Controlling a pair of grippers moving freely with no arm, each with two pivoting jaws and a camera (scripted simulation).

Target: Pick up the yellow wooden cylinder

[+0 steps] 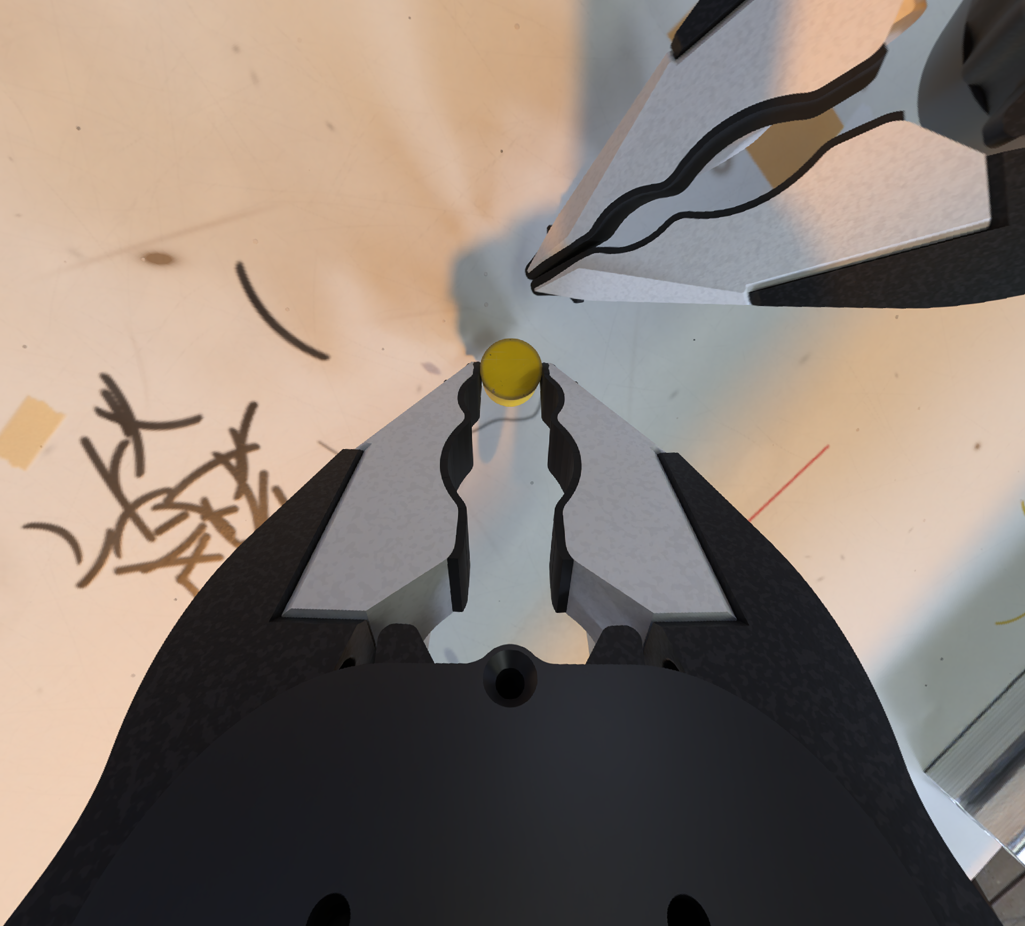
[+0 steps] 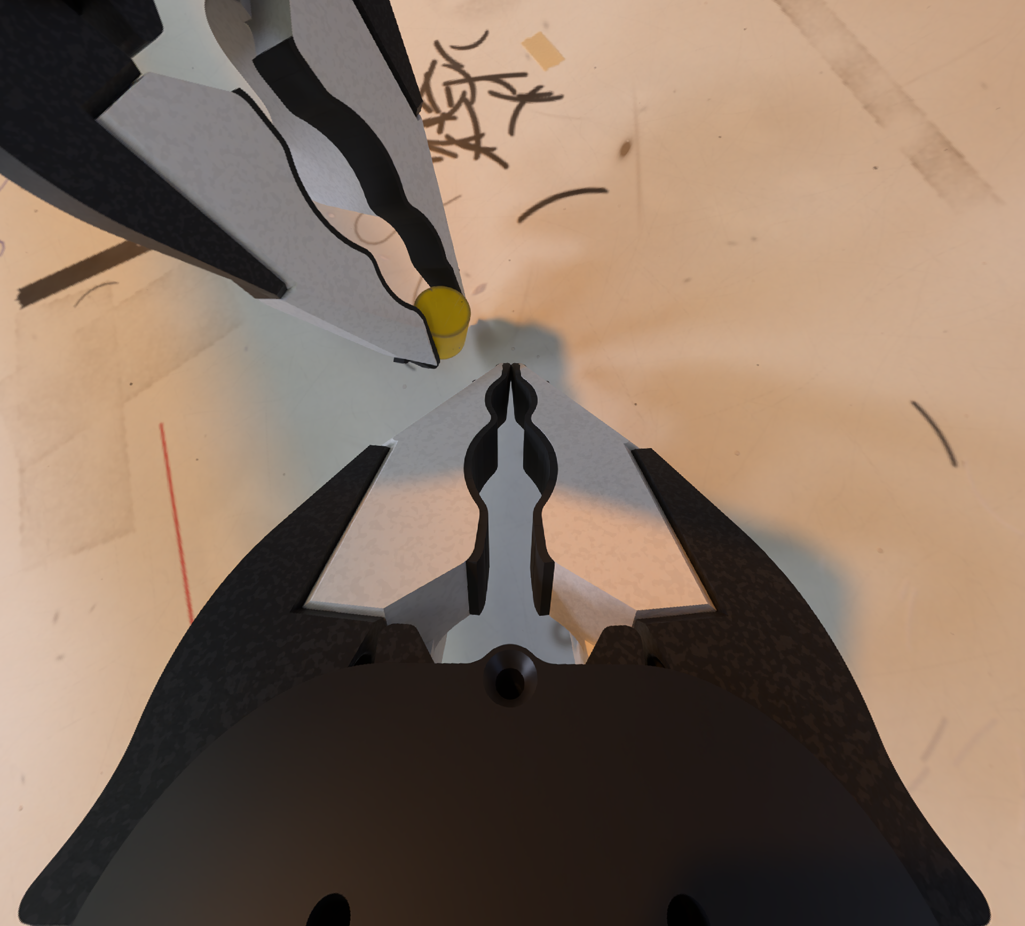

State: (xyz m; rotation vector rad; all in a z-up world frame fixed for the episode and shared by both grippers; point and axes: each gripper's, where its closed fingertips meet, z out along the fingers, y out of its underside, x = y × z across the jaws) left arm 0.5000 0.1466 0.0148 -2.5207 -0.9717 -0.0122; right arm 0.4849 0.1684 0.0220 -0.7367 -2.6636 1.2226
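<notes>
Yellow and short, the wooden cylinder [image 1: 510, 371] sits pinched between the very tips of the left gripper [image 1: 511, 373], one dark pad pressing each side of it, with its round flat end turned toward that gripper's camera. From the right wrist view the same cylinder [image 2: 445, 319] shows its side as well as its top, held at the end of the left gripper [image 2: 444, 314], which reaches in from the upper left. Whether it is clear of the surface or touching it cannot be told. The right gripper [image 2: 510, 368] has its fingers pressed together with nothing between them, tips just beside the cylinder but apart from it (a soft shadow lies between). Underneath is a pale tan tabletop [image 2: 776, 289] marked with dark scribbles [image 1: 166, 489], a thin red line [image 1: 787, 483] and a scrap of tan tape [image 2: 542, 49].
</notes>
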